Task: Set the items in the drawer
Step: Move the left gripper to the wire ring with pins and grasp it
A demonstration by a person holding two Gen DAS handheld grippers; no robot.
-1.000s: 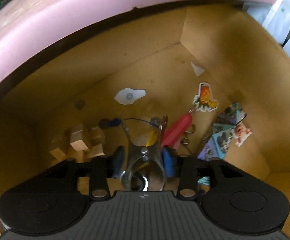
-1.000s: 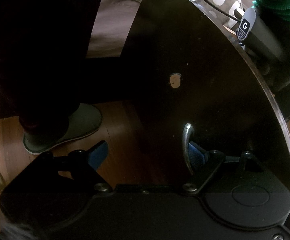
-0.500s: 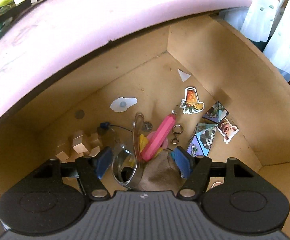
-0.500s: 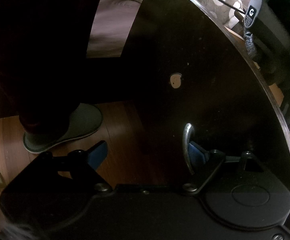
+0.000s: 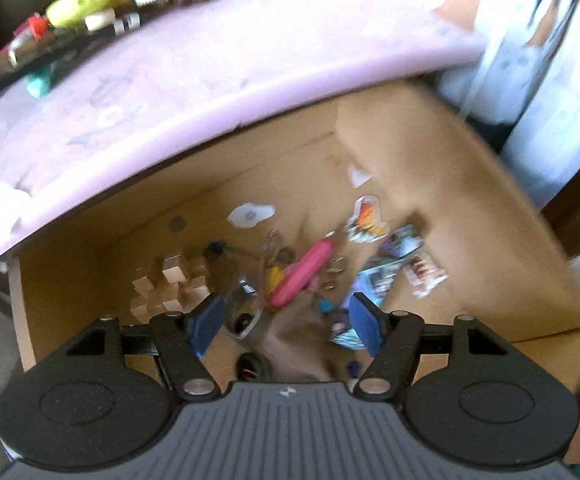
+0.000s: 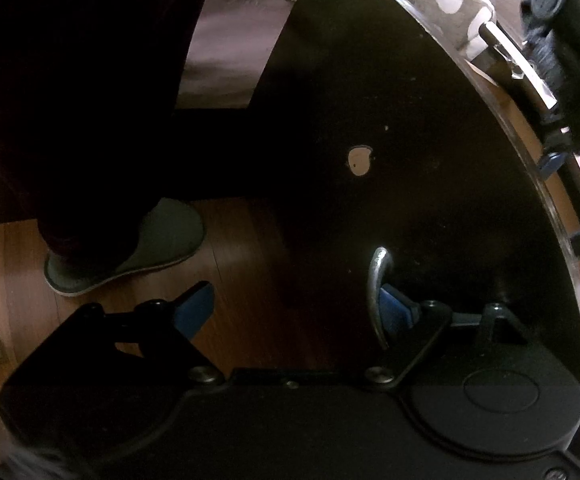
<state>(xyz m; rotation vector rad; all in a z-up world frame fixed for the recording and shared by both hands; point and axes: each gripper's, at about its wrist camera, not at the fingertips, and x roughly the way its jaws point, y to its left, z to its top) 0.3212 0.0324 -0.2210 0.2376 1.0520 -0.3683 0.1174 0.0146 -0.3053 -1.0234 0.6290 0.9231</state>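
The open wooden drawer (image 5: 430, 184) holds a keyring bundle with a pink tag (image 5: 306, 270), a metal clip and a brown pouch (image 5: 294, 340), lying on the drawer floor. My left gripper (image 5: 286, 322) is open and empty, raised above the bundle. Wooden blocks (image 5: 170, 284) lie to its left, stickers and cards (image 5: 390, 256) to its right. My right gripper (image 6: 296, 308) is open, its right finger (image 6: 396, 310) hooked behind the metal handle (image 6: 376, 288) of the dark drawer front (image 6: 390, 100).
A pink mat (image 5: 170, 80) covers the tabletop above the drawer, with toys and pens (image 5: 86, 4) at its far edge. In the right wrist view a slippered foot (image 6: 130, 248) stands on the wood floor (image 6: 242, 248).
My left gripper has opened, let go of the keyring bundle in the drawer, and pulled back upward. The right gripper has not moved.
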